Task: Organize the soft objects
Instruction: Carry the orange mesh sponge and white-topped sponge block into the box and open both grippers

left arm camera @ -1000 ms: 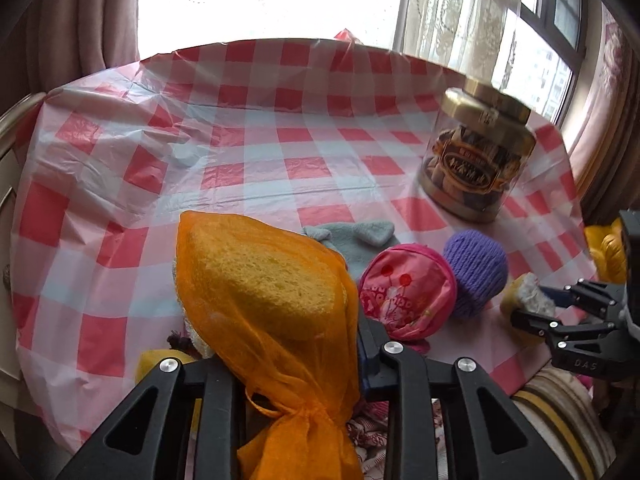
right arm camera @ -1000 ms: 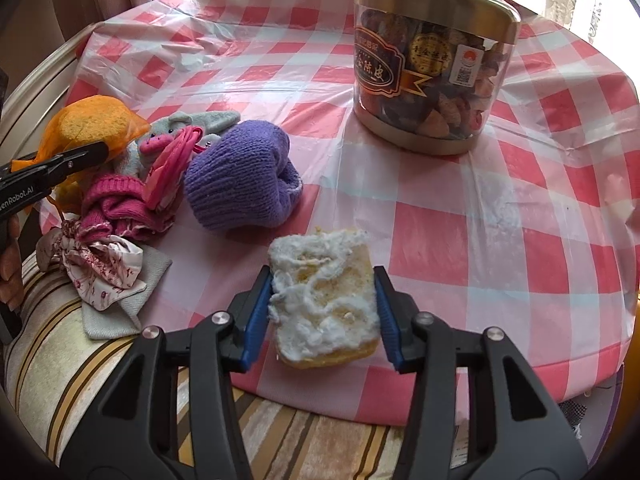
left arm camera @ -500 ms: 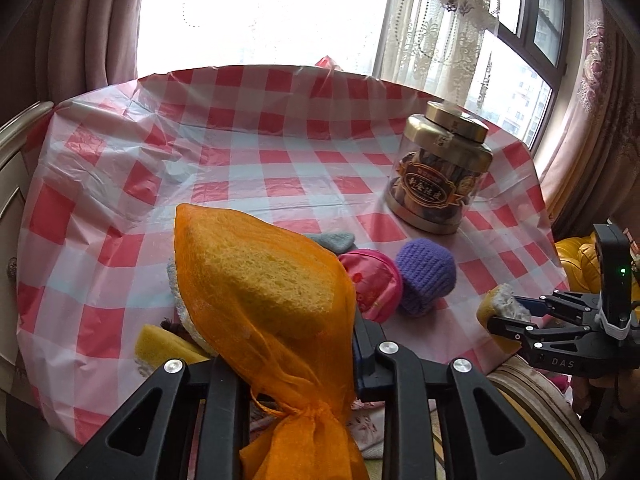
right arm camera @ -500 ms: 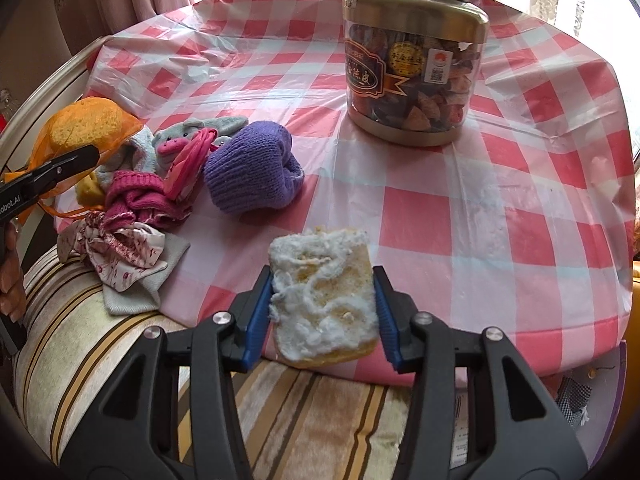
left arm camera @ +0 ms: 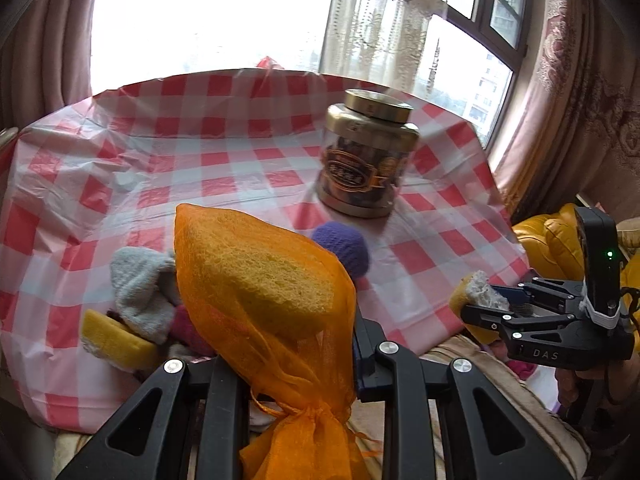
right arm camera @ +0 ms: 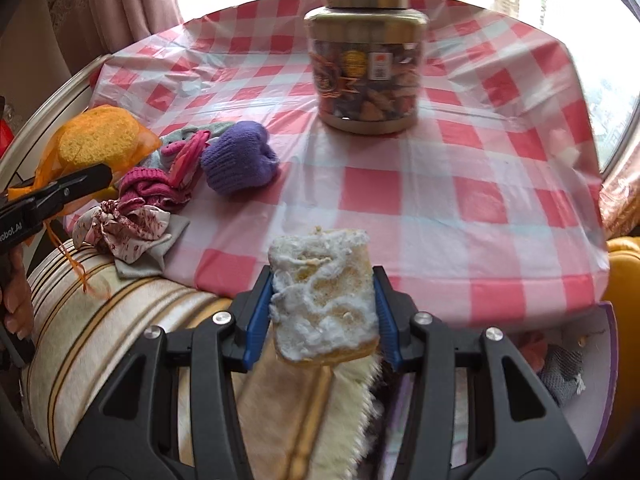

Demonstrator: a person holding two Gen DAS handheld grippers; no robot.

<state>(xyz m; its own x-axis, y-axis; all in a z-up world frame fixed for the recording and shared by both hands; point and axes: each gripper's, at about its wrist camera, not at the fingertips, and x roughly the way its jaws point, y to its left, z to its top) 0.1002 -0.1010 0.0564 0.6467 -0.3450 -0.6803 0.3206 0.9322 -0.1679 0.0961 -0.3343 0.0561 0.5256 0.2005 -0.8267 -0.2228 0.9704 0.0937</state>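
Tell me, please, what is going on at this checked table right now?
A person is sorting soft things with two hand-held tongs. The left tongs grip a yellow sponge in an orange mesh bag; the right tongs clamp a white-topped sponge near the table's front edge. A purple knitted ball, socks and a snack jar remain on the tablecloth.

Looks like a home, prob. a living/dining rm. Table w/ red-and-white checked plastic tablecloth sits right by a big window w/ lace sheers and heavy pink patterned curtains; apartment blocks visible outside. Gold-lidded jar of wrapped snacks stands on the table. Striped blanket near its front edge, yellow cushioned seat at the right. Domestic clutter, no work or shop fittings.
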